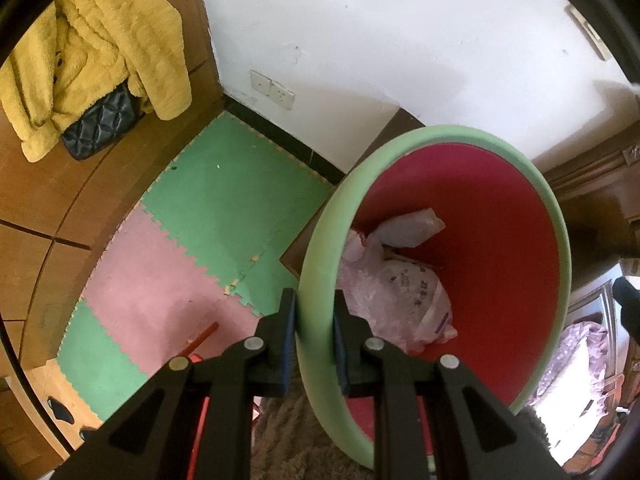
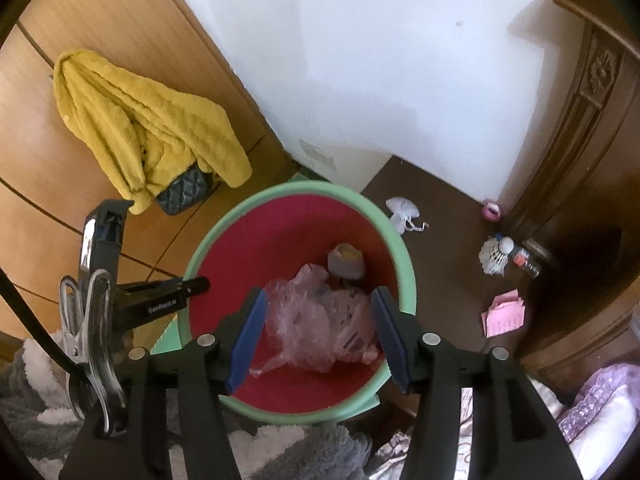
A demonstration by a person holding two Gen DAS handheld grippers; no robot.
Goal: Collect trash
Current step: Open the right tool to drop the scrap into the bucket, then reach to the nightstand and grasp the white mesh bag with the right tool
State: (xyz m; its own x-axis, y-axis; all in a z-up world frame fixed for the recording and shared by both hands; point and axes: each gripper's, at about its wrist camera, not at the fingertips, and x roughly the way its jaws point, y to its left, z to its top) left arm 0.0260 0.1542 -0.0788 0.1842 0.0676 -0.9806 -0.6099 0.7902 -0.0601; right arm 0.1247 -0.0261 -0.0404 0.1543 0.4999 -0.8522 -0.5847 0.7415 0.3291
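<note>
Left gripper (image 1: pixel 314 312) clamped on bin (image 1: pixel 496 264) rim; right gripper (image 2: pixel 318 334) fingers apart above bagged trash (image 2: pixel 320 328) inside.

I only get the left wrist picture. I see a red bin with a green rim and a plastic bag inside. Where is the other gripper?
Observer: The right gripper hangs open above the bin, over the plastic bag, with nothing between its fingers.
Operator: Is there more trash lying around?
Observer: Yes. On the dark floor right of the bin lie a pink paper, a shuttlecock and a small bottle.
Operator: Anything else over there?
Observer: A white crumpled thing near the wall, and a small pink object by the wooden door frame.
</note>
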